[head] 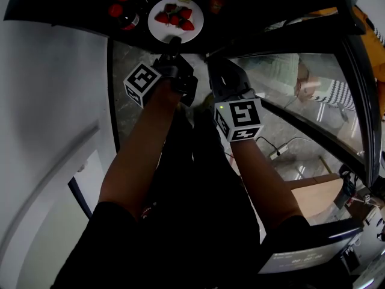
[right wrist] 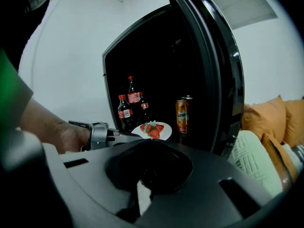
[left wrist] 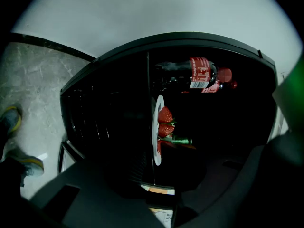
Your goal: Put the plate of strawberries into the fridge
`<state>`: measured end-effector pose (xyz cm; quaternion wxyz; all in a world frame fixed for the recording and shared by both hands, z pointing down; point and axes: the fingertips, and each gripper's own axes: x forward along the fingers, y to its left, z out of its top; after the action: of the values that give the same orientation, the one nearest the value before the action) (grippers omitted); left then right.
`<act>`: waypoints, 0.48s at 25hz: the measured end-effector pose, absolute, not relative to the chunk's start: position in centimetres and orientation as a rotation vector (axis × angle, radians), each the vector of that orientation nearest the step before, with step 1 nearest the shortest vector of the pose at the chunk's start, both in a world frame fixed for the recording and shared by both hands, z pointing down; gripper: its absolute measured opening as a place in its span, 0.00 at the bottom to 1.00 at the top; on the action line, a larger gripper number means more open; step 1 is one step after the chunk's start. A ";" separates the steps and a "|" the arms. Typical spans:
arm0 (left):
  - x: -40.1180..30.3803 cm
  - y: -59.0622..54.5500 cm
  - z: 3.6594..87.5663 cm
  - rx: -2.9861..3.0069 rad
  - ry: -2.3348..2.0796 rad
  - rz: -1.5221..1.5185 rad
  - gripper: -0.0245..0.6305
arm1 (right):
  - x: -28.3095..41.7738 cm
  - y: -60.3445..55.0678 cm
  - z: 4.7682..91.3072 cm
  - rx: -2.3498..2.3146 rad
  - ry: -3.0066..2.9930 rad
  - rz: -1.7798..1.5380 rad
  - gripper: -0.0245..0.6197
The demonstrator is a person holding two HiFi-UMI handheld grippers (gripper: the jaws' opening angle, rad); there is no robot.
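A white plate (head: 175,21) of strawberries (head: 174,15) lies on a shelf inside the dark fridge (head: 72,8). In the right gripper view the plate (right wrist: 164,132) sits between the cola bottles and an orange can. My left gripper (head: 174,41) reaches into the fridge, its tips at the plate's near rim. In its own view, turned sideways, the plate (left wrist: 156,127) shows edge-on ahead of the left gripper (left wrist: 161,184), whose jaws stand apart with nothing between them. My right gripper (head: 212,58) hangs just outside the opening. In its own view the right gripper (right wrist: 142,184) is shut and empty.
Cola bottles (right wrist: 125,112) stand at the fridge's back left, an orange can (right wrist: 183,115) to the plate's right. The glass fridge door (head: 352,107) stands open on the right. Orange cushions (right wrist: 266,122) and a pale knitted throw (right wrist: 254,163) lie beyond it. A cable (head: 278,151) runs over the floor.
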<state>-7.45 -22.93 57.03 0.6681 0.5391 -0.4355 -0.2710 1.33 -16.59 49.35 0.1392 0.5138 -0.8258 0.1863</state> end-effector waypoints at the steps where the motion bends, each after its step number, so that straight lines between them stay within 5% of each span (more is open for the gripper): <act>1: -7.5 -22.7 56.9 1.234 -0.980 -0.605 0.15 | 1.3 -16.5 49.4 1.484 -2.385 0.541 0.04; 7: -7.1 -21.0 55.8 1.454 -1.008 -0.444 0.15 | 1.1 -16.3 49.4 1.492 -2.392 0.531 0.04; 12: -7.9 -20.2 56.0 1.826 -1.248 0.000 0.15 | 0.9 -16.2 49.5 1.489 -2.390 0.526 0.04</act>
<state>-7.86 -20.23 56.01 0.4485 0.7379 -0.5043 0.0002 0.88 -16.20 49.45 0.1381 0.5148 -0.8264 0.1817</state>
